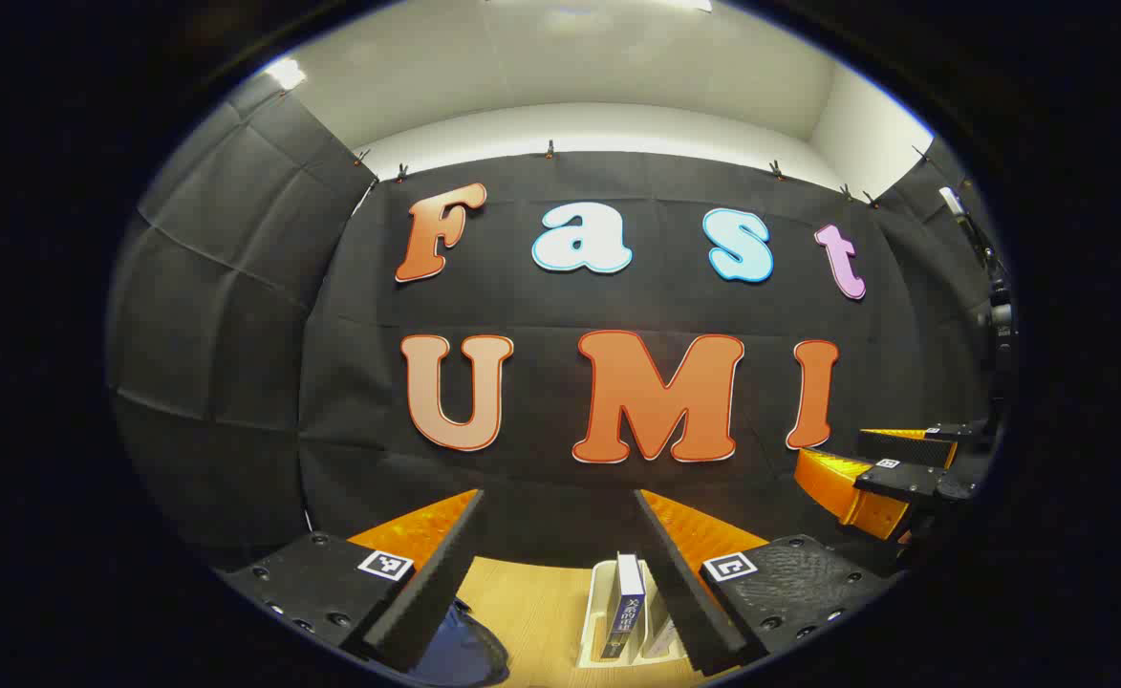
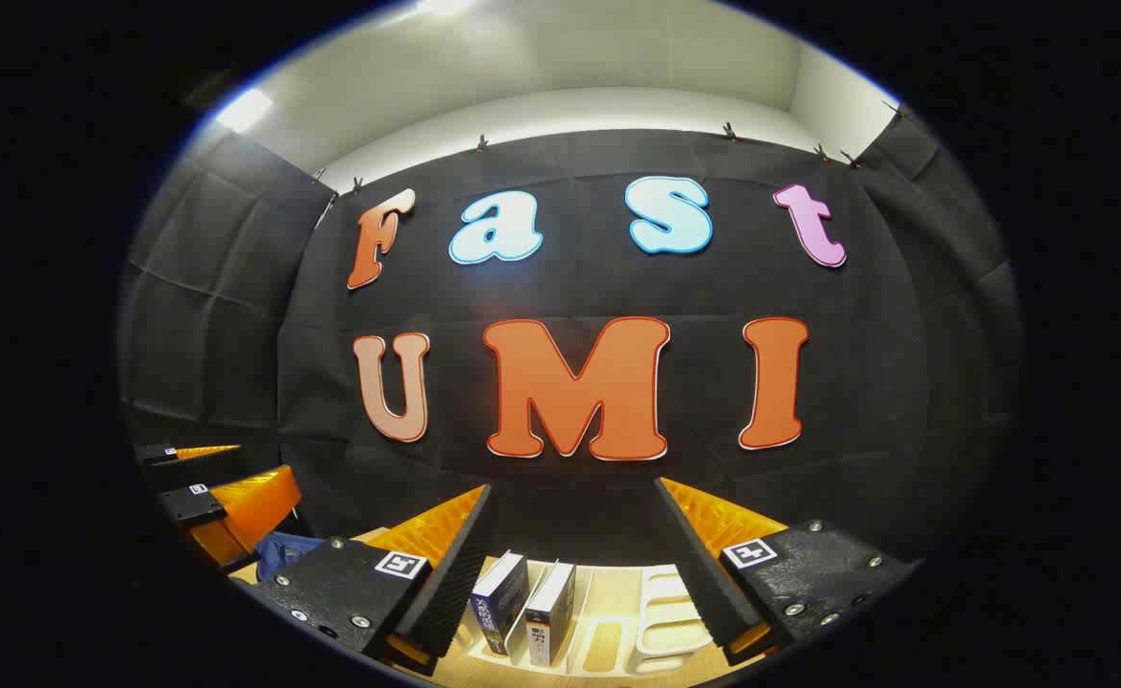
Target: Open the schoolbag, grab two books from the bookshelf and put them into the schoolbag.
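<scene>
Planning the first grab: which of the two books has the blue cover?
The left book, nearer the right gripper's left finger; the other book is white.

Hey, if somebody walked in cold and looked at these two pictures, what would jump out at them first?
Probably the two books standing upright in a pale rack on the wooden table, seen low between the open fingers of the right gripper. In the left gripper view, the left gripper is open too, with one book spine in the rack ahead and a dark blue bag at the bottom edge.
</scene>
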The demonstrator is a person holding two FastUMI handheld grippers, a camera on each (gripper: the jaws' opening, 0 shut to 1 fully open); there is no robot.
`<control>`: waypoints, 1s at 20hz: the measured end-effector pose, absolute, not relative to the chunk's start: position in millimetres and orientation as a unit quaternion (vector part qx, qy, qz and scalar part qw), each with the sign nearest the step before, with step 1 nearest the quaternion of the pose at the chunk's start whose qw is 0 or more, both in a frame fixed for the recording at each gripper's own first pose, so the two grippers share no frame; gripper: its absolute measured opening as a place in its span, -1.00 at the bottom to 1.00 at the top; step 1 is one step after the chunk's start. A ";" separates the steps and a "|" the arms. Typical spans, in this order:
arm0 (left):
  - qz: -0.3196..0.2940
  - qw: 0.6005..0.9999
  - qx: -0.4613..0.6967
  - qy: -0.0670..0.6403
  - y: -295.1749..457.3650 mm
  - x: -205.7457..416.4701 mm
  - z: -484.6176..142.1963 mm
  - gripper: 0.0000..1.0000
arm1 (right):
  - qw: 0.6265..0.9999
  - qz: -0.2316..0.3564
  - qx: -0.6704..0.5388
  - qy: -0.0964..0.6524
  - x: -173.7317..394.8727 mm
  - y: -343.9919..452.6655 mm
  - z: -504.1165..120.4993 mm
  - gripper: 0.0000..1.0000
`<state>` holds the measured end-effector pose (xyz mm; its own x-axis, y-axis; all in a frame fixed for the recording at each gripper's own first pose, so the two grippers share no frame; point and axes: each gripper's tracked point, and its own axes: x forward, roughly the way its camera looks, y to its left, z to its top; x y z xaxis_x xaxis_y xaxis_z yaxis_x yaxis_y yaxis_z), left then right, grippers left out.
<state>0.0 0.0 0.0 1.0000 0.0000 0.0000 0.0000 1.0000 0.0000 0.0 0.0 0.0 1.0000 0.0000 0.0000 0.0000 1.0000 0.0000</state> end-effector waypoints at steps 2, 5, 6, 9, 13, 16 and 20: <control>0.001 1.000 0.003 -0.002 1.6 3.8 0.5 0.84 | 1.000 -0.011 -0.003 -0.001 -3.0 -5.0 1.2 0.92; -0.011 1.000 -0.004 0.002 -5.0 7.3 -6.3 0.84 | 1.000 -0.025 -0.010 -0.005 -7.4 -10.7 3.1 0.93; -0.015 1.000 -0.005 0.006 -6.0 10.0 -9.8 0.84 | 0.999 -0.029 -0.012 -0.003 -9.5 -11.3 2.3 0.92; -0.027 1.000 -0.002 0.012 -12.8 14.7 -14.3 0.84 | 0.999 -0.040 -0.022 0.010 -14.4 -15.2 -5.2 1.00; -0.045 0.999 0.000 0.017 -21.9 18.0 -17.9 0.88 | 0.998 -0.060 -0.020 0.019 -19.7 -24.2 -9.4 0.92; -0.052 0.998 -0.004 0.022 -25.8 21.2 -20.1 0.89 | 0.997 -0.065 -0.014 0.026 -22.1 -26.7 -16.2 0.92; -0.056 0.998 -0.004 0.026 -28.7 22.5 -25.9 0.89 | 0.996 -0.077 -0.021 0.032 -26.7 -32.6 -18.5 0.92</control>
<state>22.5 -28.7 -25.9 0.9923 -0.1121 -0.0519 0.1116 0.9937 -0.0115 -26.7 -32.6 -18.5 0.9862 -0.1542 -0.0606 0.1516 0.9874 -0.0462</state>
